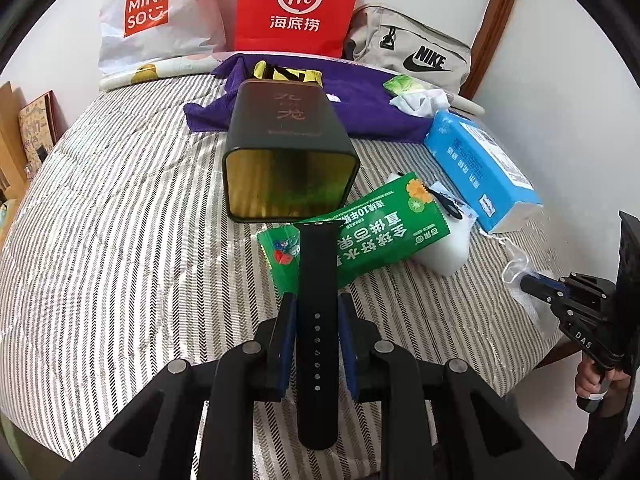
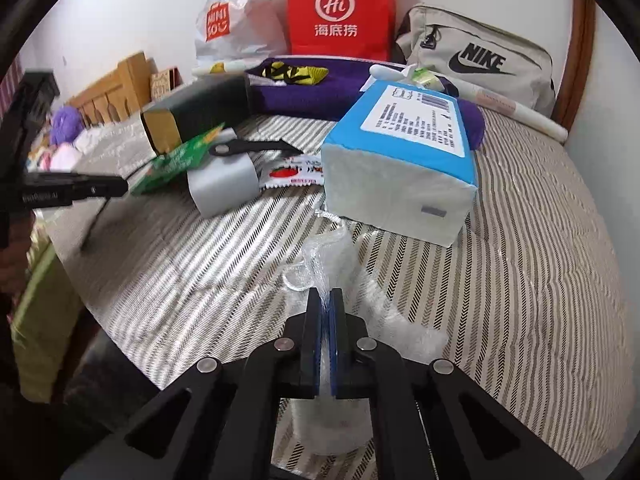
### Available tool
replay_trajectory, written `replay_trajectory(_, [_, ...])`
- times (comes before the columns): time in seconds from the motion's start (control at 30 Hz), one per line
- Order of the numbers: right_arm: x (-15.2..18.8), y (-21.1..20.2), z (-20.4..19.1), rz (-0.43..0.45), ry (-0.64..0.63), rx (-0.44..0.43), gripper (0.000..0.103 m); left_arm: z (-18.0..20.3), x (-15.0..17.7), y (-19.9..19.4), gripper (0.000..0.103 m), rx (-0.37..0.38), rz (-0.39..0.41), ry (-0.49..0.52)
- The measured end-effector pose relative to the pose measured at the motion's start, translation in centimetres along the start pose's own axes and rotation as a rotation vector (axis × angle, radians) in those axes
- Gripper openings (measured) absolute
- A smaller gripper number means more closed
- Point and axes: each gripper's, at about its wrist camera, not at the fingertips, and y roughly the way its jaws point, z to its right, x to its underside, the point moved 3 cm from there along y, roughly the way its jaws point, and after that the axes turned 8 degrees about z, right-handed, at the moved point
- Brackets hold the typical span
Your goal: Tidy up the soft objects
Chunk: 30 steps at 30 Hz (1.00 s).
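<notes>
My left gripper is shut on a black watch strap, which stands up between the blue pads above the striped bed. Just beyond the strap lie a green snack wrapper and a dark tin on its side, its open mouth facing me. My right gripper is shut on a clear mesh pouch that bunches up ahead of its fingertips. The left wrist view shows that gripper at the bed's right edge, pinching the pouch.
A blue tissue pack lies just past the pouch. A white block, a black clip and a red sachet sit between it and the tin. A purple cloth, socks, a Nike bag and shopping bags line the back.
</notes>
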Motion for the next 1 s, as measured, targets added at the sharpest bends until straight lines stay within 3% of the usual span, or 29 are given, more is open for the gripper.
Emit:
replay_trajectory(0.57, [-3.9, -5.3, 1.7, 0.105, 0.053, -0.049, 0.002, -0.1, -2.5, -3.9, 0.020, 0.022, 0.070, -0.024])
replay_trajectory(1.0, [-10.2, -5.2, 2.6, 0.159, -0.009, -0.056, 0.002, -0.6, -7.7, -3.6, 0.020, -0.006, 0.095, -0.019])
